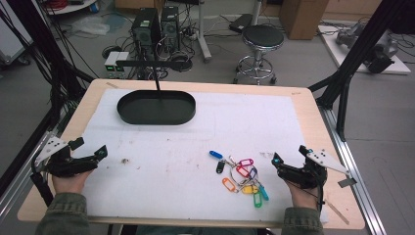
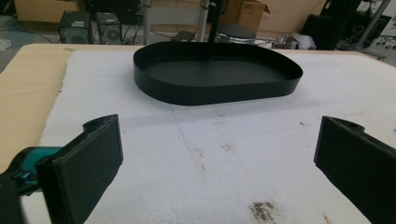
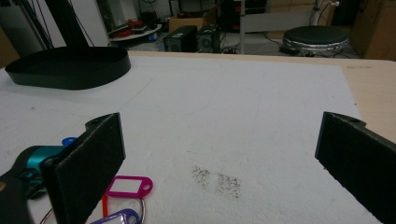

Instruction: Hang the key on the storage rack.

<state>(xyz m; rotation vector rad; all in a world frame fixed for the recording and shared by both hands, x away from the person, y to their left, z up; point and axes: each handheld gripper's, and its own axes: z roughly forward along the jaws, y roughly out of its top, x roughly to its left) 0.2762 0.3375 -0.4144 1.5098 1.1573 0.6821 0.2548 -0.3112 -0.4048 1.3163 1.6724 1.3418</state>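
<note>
A bunch of coloured key tags [image 1: 241,175] on rings lies on the white foam sheet [image 1: 161,166], toward its near right part, well clear of every edge. Just to its right the right gripper [image 1: 288,164] rests with jaws spread wide, empty. The left gripper [image 1: 90,155] sits near the sheet's left edge, jaws likewise wide apart and empty. A black oval tray [image 1: 156,107] stands at the far left, with bare foam between it and the tags.
</note>
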